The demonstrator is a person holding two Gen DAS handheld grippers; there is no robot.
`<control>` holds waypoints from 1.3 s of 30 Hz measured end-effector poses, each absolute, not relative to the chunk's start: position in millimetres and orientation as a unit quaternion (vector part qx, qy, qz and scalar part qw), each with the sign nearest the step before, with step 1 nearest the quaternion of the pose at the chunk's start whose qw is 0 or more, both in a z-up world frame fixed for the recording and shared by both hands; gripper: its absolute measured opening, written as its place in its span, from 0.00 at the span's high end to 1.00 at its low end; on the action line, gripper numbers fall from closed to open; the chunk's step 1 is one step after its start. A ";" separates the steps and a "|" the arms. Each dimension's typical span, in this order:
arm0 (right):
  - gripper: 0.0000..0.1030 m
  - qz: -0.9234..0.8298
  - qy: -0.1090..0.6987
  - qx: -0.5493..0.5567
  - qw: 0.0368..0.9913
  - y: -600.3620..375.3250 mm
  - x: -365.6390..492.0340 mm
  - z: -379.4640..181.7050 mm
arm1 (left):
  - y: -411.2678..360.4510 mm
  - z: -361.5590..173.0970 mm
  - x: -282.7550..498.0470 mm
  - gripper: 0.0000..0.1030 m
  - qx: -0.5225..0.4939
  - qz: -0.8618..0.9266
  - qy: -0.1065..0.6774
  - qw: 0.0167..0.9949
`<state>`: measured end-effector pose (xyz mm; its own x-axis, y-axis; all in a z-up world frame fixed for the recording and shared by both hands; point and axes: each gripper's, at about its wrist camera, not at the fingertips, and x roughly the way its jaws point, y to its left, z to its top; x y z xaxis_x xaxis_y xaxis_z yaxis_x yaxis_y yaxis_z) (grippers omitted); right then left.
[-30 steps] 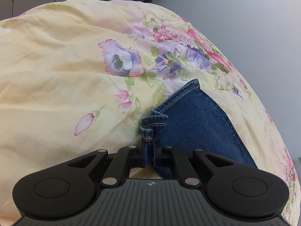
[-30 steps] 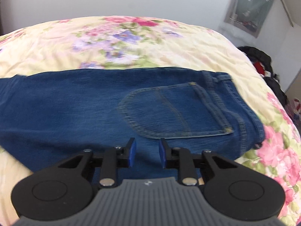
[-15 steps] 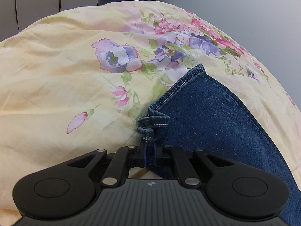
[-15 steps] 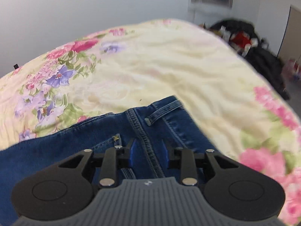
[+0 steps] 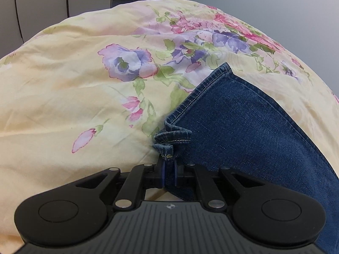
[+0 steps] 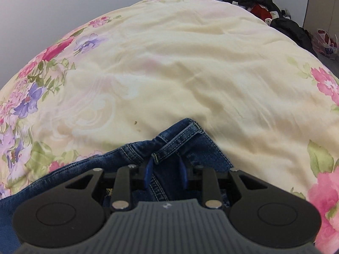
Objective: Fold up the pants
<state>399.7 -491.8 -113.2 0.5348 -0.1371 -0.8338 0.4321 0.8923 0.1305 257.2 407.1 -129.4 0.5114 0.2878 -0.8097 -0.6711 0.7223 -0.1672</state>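
Left gripper clamped on jeans hem. Right gripper jaws just closing around waistband, clamped on it. Floral bedspread underneath.

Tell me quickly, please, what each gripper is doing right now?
Left gripper: shut on the jeans hem.
Right gripper: jaws have just been closing; waistband denim lies between them, firm grip cannot be told.

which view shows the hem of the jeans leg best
The left wrist view. The stitched hem runs in full across the floral bedspread, its near corner bunched in the shut left gripper. The right wrist view shows only the waistband end, between the right gripper's fingers; no hem there.
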 end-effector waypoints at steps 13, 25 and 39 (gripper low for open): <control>0.68 -0.174 0.433 0.120 0.876 -511.7 241.4 -42.8 | 407.8 -129.6 254.6 0.90 -0.245 0.284 0.399 0.837; 0.51 -0.206 0.347 0.526 0.749 -586.4 195.3 -127.5 | 399.6 -128.3 260.6 0.90 -0.220 0.299 0.406 0.835; 0.91 -0.182 0.383 0.208 0.881 -553.1 238.6 -85.0 | 396.3 -127.7 263.6 0.90 -0.203 0.298 0.413 0.836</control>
